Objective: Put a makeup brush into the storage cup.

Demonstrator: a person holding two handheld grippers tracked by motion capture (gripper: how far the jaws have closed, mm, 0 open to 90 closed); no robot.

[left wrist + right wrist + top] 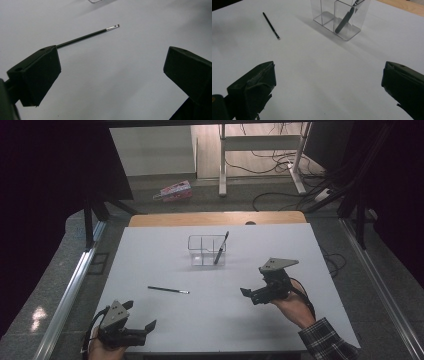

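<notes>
While both pairs of jaws stood wide apart and held nothing, the left gripper (pixel 134 321) hovered low at the near left edge of the white table (pixel 150 250), and the right gripper (pixel 251 293) hung over the table's right half. Ahead of the left gripper, well apart from its jaws, a thin black brush (pixel 168 290) with a silver ferrule lay flat on the bare surface. Farther back, near the table's middle, stood a clear divided organizer (pixel 200 251). A dark pen (pixel 221 248) leaned tilted in its right compartment, its upper end past the rim.
</notes>
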